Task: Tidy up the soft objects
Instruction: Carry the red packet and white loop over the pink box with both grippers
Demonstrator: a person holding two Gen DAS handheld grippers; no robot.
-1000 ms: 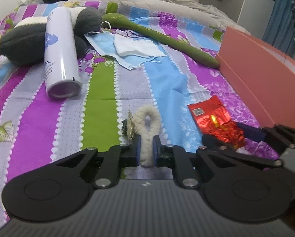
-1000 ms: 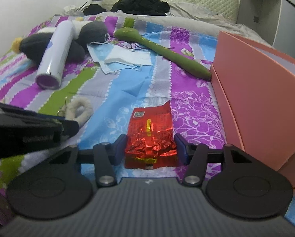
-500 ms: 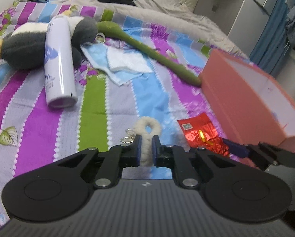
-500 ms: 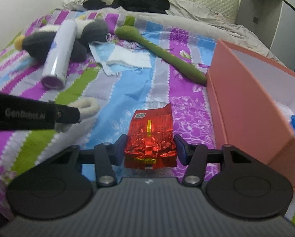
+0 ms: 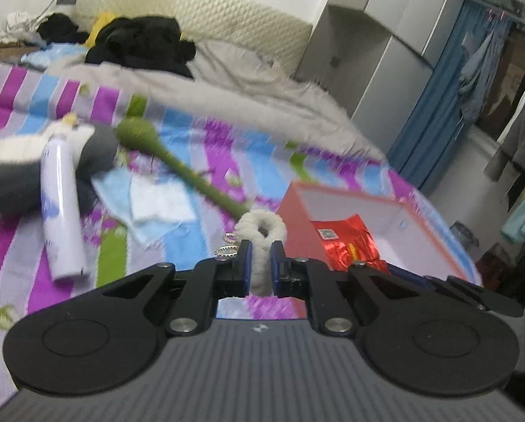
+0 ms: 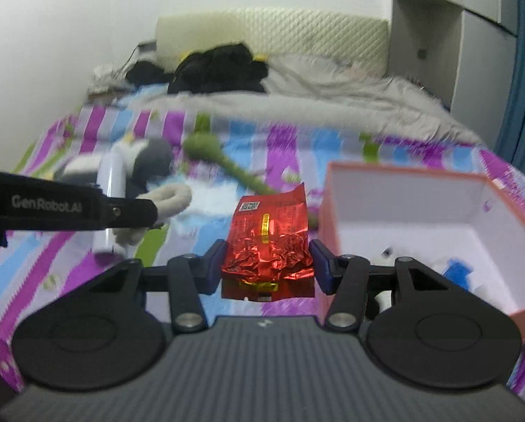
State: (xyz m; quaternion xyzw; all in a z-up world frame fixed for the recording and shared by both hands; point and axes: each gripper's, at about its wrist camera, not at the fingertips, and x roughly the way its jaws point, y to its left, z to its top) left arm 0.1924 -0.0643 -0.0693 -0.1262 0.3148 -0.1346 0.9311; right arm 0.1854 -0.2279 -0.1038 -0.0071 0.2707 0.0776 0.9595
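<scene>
The left gripper point(image 5: 260, 263) is squeezing a fluffy white loop point(image 5: 260, 227) between nearly closed jaws, the loop standing up out of the pads with small metal rings point(image 5: 227, 244) dangling at its left side. The right gripper point(image 6: 267, 267) is clamping a crinkled red foil packet point(image 6: 269, 242) by its two side edges, jaws about half apart, the packet's long axis pointing up and away along the fingers. Both things are hanging clear of the striped bedspread point(image 5: 16, 253).

The relation that is mattering now is where the open pink box point(image 6: 434, 190) is lying: ahead and to the right of both grippers. In the right wrist view its white inside is showing just past the right finger, so the packet is sitting right beside the near left wall, and the right hand is looking the nearer of the two. The left gripper is reaching in from the left side of that view, so by my reckoning the loop is needing the longer sideways trip across the packet's path. The box's long axis is running away from the cameras

Something blue and something white are already lying in the box; I cannot tell what they are

A spray can point(image 5: 60, 207), a stuffed toy point(image 5: 12, 176), a green stick-shaped thing point(image 5: 178, 165) and face masks point(image 5: 153, 204) are lying on the bed, well apart from the box
</scene>
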